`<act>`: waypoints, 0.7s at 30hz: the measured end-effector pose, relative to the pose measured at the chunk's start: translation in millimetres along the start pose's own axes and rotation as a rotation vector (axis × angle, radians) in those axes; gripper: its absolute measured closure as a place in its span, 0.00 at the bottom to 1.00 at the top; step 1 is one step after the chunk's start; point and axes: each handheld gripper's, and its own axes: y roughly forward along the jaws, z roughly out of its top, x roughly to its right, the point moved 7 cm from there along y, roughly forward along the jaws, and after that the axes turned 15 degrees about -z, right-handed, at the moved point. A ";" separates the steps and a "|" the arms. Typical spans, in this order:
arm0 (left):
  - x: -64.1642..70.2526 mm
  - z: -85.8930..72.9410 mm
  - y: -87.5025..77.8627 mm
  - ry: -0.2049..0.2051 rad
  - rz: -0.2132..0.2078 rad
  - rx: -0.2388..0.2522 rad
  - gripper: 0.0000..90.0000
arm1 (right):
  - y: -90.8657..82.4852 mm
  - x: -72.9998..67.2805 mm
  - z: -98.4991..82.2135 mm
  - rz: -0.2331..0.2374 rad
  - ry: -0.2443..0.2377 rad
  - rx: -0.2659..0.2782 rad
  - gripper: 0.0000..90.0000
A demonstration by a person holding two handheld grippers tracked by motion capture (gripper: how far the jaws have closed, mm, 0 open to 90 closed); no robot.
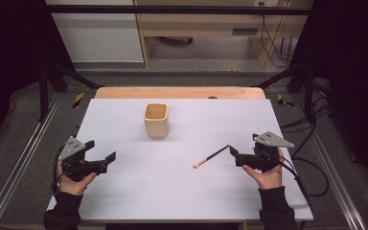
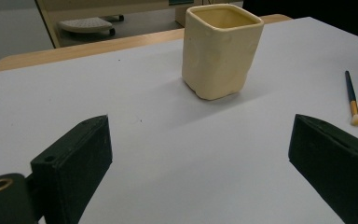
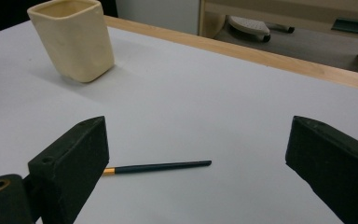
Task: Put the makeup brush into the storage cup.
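Lying flat on the white table top (image 1: 182, 191), a slim makeup brush (image 1: 211, 156) with a dark handle, gold ferrule and pale tip is seen just ahead of the right gripper (image 1: 237, 157). That gripper's jaws are spread wide, with nothing pinched between them. In the right gripper view the brush (image 3: 161, 166) is found between the two jaws and a little beyond them, lying crosswise, its ferrule end hidden behind the left jaw and its handle end pointing toward the right jaw; no contact is seen.

The left gripper (image 1: 101, 156) is held low over the table, its jaws likewise spread, with bare table between them. In the left gripper view a cream square ceramic cup (image 2: 221, 49) is seen upright, well beyond the jaws and roughly midway between them. The brush (image 2: 352, 99) is noted above the right jaw, farther off.

In the right gripper view the cup (image 3: 73, 37) stands far beyond the left jaw, well apart from the brush.
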 end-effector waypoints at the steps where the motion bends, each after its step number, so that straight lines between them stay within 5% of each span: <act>1: 0.0 0.0 0.0 0.000 0.000 0.000 0.06 | 1.2 -1.4 0.0 0.005 -0.008 -0.003 0.07; 21: 0.6 -7.8 8.0 0.005 0.001 -0.039 0.06 | 18.6 -28.9 3.4 0.061 -0.087 -0.046 0.08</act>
